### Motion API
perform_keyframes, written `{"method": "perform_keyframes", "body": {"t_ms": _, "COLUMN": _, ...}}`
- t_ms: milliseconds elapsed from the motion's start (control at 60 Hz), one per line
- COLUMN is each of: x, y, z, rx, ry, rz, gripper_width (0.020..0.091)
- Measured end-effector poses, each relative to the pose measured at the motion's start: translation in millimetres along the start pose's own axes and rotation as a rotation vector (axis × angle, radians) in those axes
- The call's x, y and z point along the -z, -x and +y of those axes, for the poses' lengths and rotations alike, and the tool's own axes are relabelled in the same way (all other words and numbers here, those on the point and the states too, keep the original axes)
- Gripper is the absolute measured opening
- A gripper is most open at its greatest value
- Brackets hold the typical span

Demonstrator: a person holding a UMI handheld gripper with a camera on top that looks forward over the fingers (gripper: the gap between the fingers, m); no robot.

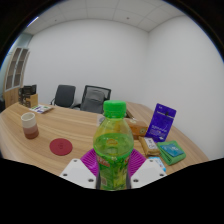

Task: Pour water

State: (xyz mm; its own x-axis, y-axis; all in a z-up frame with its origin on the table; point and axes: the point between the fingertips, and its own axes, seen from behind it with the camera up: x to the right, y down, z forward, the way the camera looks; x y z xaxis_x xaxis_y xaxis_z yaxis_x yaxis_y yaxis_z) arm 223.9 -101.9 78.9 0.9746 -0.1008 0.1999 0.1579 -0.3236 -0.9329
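Observation:
A green plastic bottle (112,145) with a green cap and yellow-green label stands upright between my fingers, held above the wooden table (70,128). My gripper (112,166) is shut on the bottle, its purple pads (92,160) pressing on both sides of the lower body. A clear cup (30,123) with brownish contents stands on the table to the far left, well beyond the fingers. A round red coaster (62,146) lies on the table between the cup and the bottle.
A purple box (161,121) stands to the right, with a teal packet (171,153) and a small item (150,146) in front of it. Two office chairs (93,98) sit behind the table, by a white wall.

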Motion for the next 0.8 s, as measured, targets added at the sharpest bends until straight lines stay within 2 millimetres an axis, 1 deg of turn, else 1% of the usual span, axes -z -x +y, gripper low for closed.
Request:
{"method": "perform_keyframes", "body": {"t_ms": 50, "x": -2.1, "y": 6.3, "z": -5.5, "rx": 0.057, "ry": 0.022, "rz": 0.007, "gripper_width": 0.0339}}
{"method": "perform_keyframes", "body": {"t_ms": 133, "x": -6.9, "y": 27.5, "z": -26.5, "rx": 0.176, "ry": 0.03, "rz": -0.004, "gripper_width": 0.0339}}
{"method": "perform_keyframes", "body": {"t_ms": 267, "x": -26.0, "y": 75.8, "z": -62.5, "rx": 0.464, "ry": 0.046, "rz": -0.021, "gripper_width": 0.0337}}
{"method": "perform_keyframes", "body": {"t_ms": 400, "x": -45.3, "y": 125.4, "z": -84.8, "rx": 0.805, "ry": 0.08, "rz": -0.022, "gripper_width": 0.0339}}
{"method": "perform_keyframes", "body": {"t_ms": 417, "x": -47.0, "y": 128.4, "z": -89.6, "rx": 0.84, "ry": 0.074, "rz": -0.024, "gripper_width": 0.0341}}
{"method": "perform_keyframes", "body": {"t_ms": 467, "x": -49.5, "y": 146.2, "z": -94.3, "rx": 0.945, "ry": 0.054, "rz": -0.018, "gripper_width": 0.0338}}
{"method": "perform_keyframes", "body": {"t_ms": 550, "x": -52.3, "y": 163.2, "z": -105.2, "rx": 1.157, "ry": 0.048, "rz": 0.013, "gripper_width": 0.0339}}
{"method": "perform_keyframes", "body": {"t_ms": 567, "x": -55.3, "y": 166.2, "z": -108.5, "rx": 1.195, "ry": 0.045, "rz": 0.006, "gripper_width": 0.0337}}
{"method": "perform_keyframes", "body": {"t_ms": 617, "x": -55.5, "y": 177.1, "z": -108.4, "rx": 1.285, "ry": 0.042, "rz": 0.013, "gripper_width": 0.0337}}
{"method": "perform_keyframes", "body": {"t_ms": 717, "x": -62.1, "y": 191.3, "z": -112.2, "rx": 1.463, "ry": 0.047, "rz": 0.052, "gripper_width": 0.0336}}
{"method": "perform_keyframes", "body": {"t_ms": 750, "x": -67.9, "y": 191.9, "z": -115.3, "rx": 1.529, "ry": 0.048, "rz": 0.06, "gripper_width": 0.0337}}
{"method": "perform_keyframes", "body": {"t_ms": 800, "x": -68.7, "y": 198.4, "z": -116.8, "rx": 1.611, "ry": 0.038, "rz": 0.074, "gripper_width": 0.0338}}
